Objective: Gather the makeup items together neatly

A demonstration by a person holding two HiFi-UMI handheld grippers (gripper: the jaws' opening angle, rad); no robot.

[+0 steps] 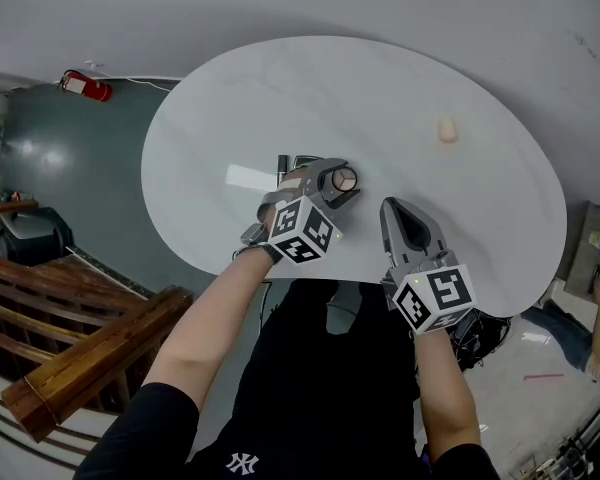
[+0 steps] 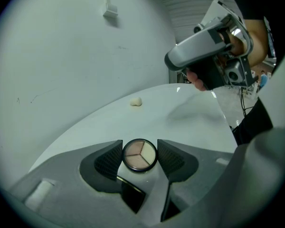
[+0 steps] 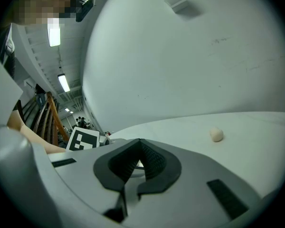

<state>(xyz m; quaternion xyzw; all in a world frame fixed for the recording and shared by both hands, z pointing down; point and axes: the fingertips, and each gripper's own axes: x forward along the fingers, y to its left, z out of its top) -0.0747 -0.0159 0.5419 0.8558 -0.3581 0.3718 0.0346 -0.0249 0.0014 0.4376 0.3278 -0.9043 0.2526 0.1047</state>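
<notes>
A round compact (image 2: 139, 155) with three beige and pink powder shades sits between the pads of my left gripper (image 2: 139, 147), which is shut on it just above the white oval table (image 1: 280, 88). Its dark open lid (image 2: 129, 194) hangs below the jaws. From the head view the compact (image 1: 344, 179) is near the table's front middle, in the left gripper (image 1: 334, 184). My right gripper (image 1: 393, 206) hovers just to its right, jaws shut with nothing between them (image 3: 139, 141). A small beige makeup sponge (image 1: 447, 130) lies alone farther back on the right.
The table's front edge runs right under both grippers. Wooden stair rails (image 1: 80, 348) and a red extinguisher (image 1: 85, 86) are on the floor side at left. Loose clutter lies on the floor at the right (image 1: 580, 338).
</notes>
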